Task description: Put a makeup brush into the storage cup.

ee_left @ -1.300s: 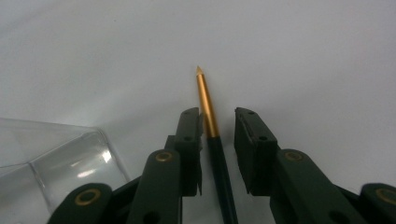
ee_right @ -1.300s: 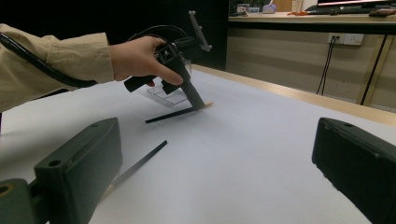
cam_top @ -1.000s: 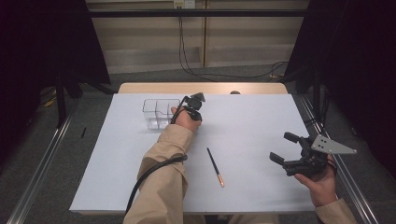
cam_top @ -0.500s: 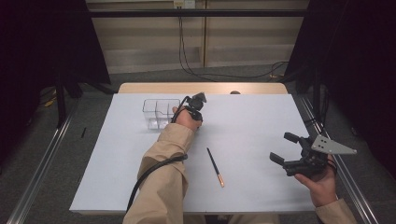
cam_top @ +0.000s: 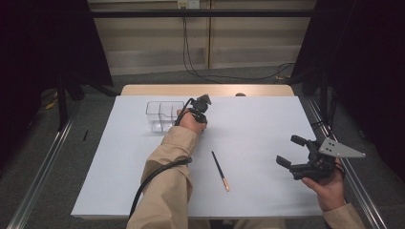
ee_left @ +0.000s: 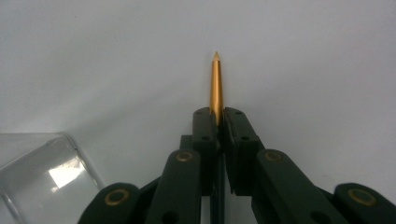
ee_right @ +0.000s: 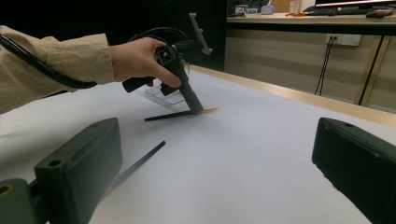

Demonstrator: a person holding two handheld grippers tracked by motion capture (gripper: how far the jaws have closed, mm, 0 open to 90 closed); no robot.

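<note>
While left gripper (ee_right: 198, 109) clamps pen (ee_right: 170, 115), clear organizer (cam_top: 162, 114) stands just beside.

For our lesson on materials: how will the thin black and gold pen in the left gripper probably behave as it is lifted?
The pen looks stiff: it juts straight from the shut left gripper without sagging. It is slender, so probably light. Gripped near its gold end, its long black tail may pivot or slip.

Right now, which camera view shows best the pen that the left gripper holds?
The left gripper view: the gold-tipped pen sits clamped between the left gripper jaws. The right gripper view shows that pen sideways and farther off. In the high view the hand hides it.
</note>
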